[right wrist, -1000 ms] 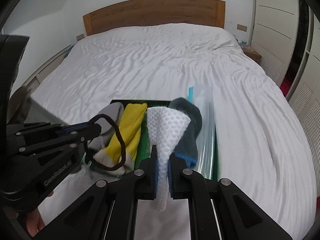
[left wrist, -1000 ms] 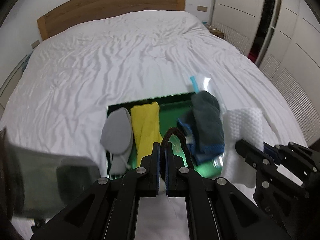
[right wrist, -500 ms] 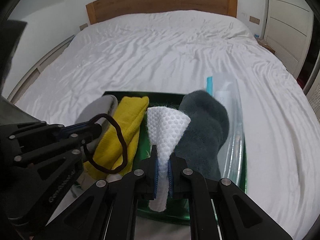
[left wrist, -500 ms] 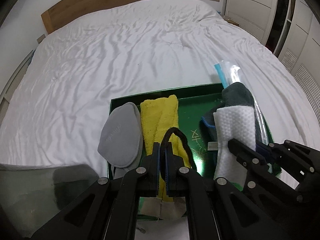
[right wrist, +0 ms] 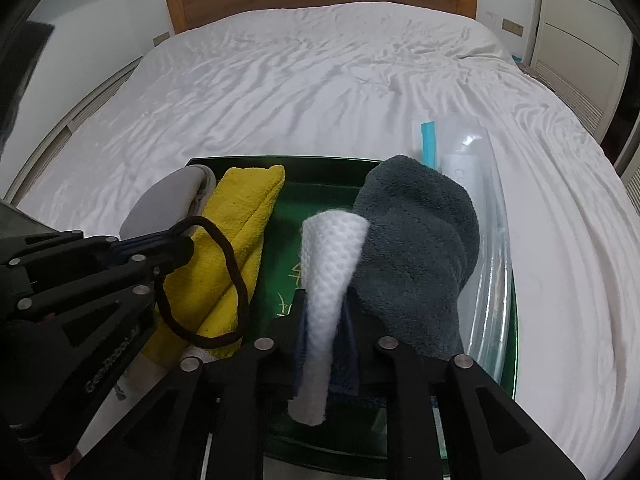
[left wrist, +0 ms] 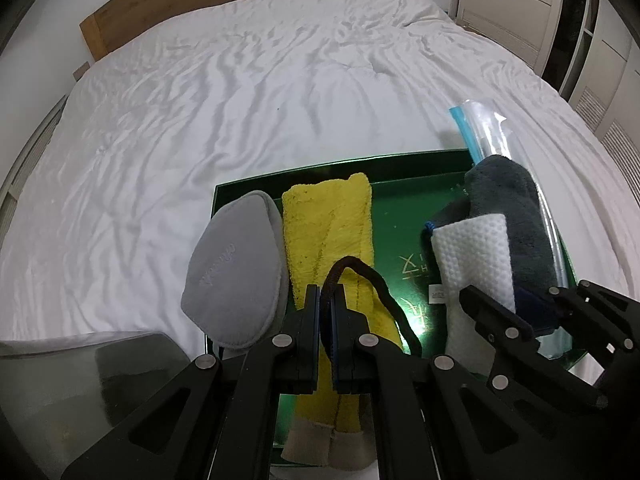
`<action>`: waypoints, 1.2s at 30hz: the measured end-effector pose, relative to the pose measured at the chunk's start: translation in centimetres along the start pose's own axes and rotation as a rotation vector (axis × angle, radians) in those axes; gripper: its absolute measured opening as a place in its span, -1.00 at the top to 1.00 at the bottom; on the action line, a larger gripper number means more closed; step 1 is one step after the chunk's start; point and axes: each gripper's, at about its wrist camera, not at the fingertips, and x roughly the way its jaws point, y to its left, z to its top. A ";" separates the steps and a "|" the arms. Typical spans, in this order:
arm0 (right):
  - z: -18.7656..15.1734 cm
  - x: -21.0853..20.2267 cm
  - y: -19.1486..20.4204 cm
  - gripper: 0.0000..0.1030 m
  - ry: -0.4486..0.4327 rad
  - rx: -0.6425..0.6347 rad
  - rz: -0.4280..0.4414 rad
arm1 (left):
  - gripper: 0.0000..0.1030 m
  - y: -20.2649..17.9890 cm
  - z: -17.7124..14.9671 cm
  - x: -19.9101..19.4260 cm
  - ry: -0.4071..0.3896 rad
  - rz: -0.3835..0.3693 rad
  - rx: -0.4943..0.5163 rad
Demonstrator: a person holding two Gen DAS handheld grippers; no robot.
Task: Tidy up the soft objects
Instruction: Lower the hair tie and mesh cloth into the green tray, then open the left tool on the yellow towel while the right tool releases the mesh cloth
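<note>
Now the left tool point(left wrist: 326, 300) pinches a black cord point(left wrist: 372, 280) over the green tray point(left wrist: 404, 200) on the bed point(left wrist: 280, 80); the right tool point(right wrist: 324, 312), jaws just opening, stands loose around the white cloth point(right wrist: 330, 264).

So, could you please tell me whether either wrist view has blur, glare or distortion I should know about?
Left wrist view: strong fisheye bending of the bed, dark corners, bright glare on the green tray, and a smeared grey patch at lower left. Right wrist view: the same bending, with the white cloth slightly blurred.
</note>
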 end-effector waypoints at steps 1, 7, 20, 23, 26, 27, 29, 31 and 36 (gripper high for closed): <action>0.1 0.1 0.0 0.65 0.001 -0.003 -0.002 | 0.95 0.0 0.0 0.1 0.002 0.001 0.001; 0.1 0.9 -0.1 0.64 0.006 0.002 -0.013 | 0.95 0.3 0.0 1.2 0.019 0.010 -0.001; 0.3 2.3 -0.2 0.64 0.020 -0.001 -0.031 | 0.93 0.4 -0.6 3.1 0.049 0.026 0.006; 0.4 2.5 -0.4 0.64 0.022 0.009 -0.027 | 0.92 0.3 -0.6 3.3 0.054 0.032 0.006; 0.6 2.5 -0.6 0.61 0.025 0.023 -0.020 | 0.85 0.3 -0.5 3.3 0.054 0.040 0.010; 0.6 2.5 -0.5 0.56 0.026 0.023 -0.017 | 0.84 0.3 -0.5 3.3 0.055 0.039 0.010; 0.6 2.4 -0.4 0.46 0.028 0.016 -0.016 | 0.78 0.4 -0.6 3.2 0.055 0.042 0.010; 0.6 2.3 -0.2 0.27 0.031 0.012 -0.019 | 0.68 0.5 -0.6 3.0 0.051 0.044 0.010; 0.5 1.6 -0.2 -0.04 0.027 0.020 -0.018 | 0.59 1.0 -0.5 2.3 0.035 0.049 0.005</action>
